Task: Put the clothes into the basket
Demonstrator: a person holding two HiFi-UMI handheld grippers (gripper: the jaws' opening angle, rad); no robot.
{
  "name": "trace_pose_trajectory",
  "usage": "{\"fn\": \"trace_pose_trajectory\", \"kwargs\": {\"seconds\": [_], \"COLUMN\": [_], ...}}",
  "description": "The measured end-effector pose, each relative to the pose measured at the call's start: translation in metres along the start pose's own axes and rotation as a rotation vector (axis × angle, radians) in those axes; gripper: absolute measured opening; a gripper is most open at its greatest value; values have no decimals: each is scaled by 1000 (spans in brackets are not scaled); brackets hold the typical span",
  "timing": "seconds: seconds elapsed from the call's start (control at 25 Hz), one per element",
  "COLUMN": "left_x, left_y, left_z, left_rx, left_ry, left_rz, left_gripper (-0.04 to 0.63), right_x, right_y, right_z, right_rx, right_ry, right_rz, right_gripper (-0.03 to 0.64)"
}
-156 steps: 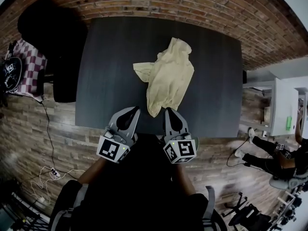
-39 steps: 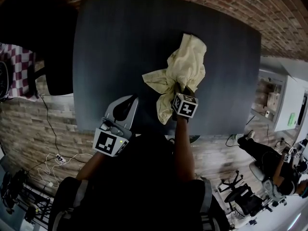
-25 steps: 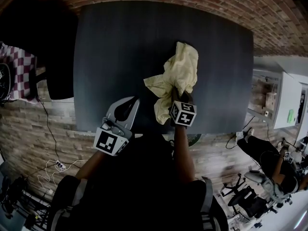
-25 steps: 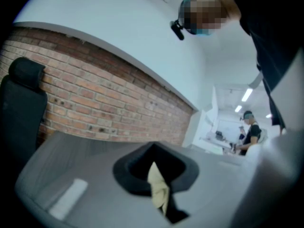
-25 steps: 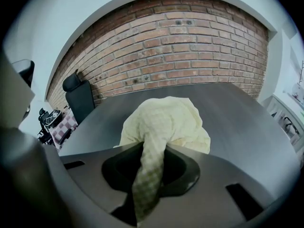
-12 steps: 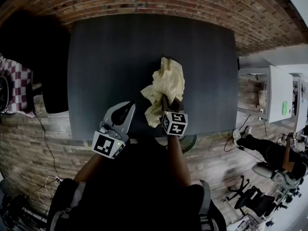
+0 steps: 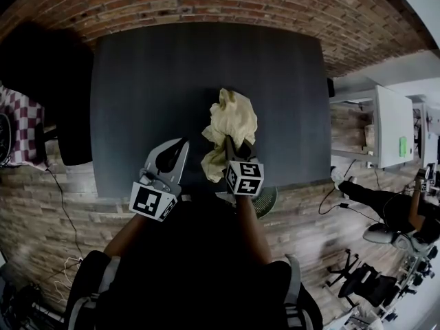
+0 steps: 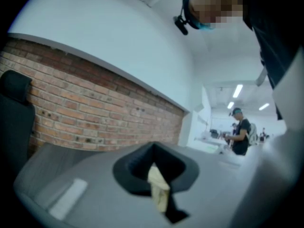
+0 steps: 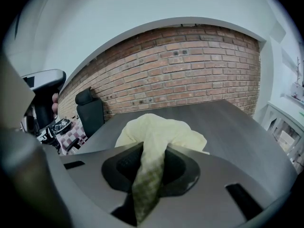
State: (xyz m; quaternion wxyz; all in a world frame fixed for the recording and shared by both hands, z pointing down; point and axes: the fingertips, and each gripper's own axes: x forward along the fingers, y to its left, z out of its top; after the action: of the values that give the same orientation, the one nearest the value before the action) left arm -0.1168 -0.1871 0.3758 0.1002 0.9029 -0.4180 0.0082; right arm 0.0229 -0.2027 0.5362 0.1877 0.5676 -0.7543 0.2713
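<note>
A pale yellow garment (image 7: pixel 234 119) hangs bunched from my right gripper (image 7: pixel 230 141), which is shut on a fold of it above the near part of the dark table (image 7: pixel 137 81). In the right gripper view the cloth (image 9: pixel 156 129) runs down through the closed jaws of the right gripper (image 9: pixel 149 158), and the rest droops onto the table (image 9: pixel 228 118) beyond. My left gripper (image 7: pixel 181 144) hovers just left of the garment, jaws together, holding nothing. In the left gripper view, the garment (image 8: pixel 159 189) shows through the gap past my left gripper (image 8: pixel 153 151). No basket is plainly in view.
A black chair (image 7: pixel 41 95) stands at the table's left end beside a checked cloth (image 7: pixel 17 126). A brick wall (image 7: pixel 206 5) runs behind the table. A round greenish object (image 7: pixel 265 201) sits on the floor at the near edge. White cabinets (image 7: pixel 388 136) and people (image 7: pixel 399 205) are to the right.
My right gripper has lifted the garment and drawn it toward the near table edge, so the cloth hangs more bunched. The left gripper has shifted slightly and stays beside it.
</note>
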Motion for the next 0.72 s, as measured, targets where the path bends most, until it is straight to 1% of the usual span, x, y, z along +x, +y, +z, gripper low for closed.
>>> {"fn": "trace_pose_trajectory", "kwargs": {"seconds": [0.36, 0.72], "left_x": [2, 3], "left_y": [-18, -34], "left_z": [3, 2], "left_rx": [15, 31], "left_ry": [0, 5], "left_rz": [12, 55], "left_gripper": [5, 5], "right_x": [-16, -30], "right_y": [-6, -8], "right_z": [7, 13], "right_rx": [3, 0], "right_ry": [-38, -84], "right_rz": [19, 58], "right_gripper": [78, 78]}}
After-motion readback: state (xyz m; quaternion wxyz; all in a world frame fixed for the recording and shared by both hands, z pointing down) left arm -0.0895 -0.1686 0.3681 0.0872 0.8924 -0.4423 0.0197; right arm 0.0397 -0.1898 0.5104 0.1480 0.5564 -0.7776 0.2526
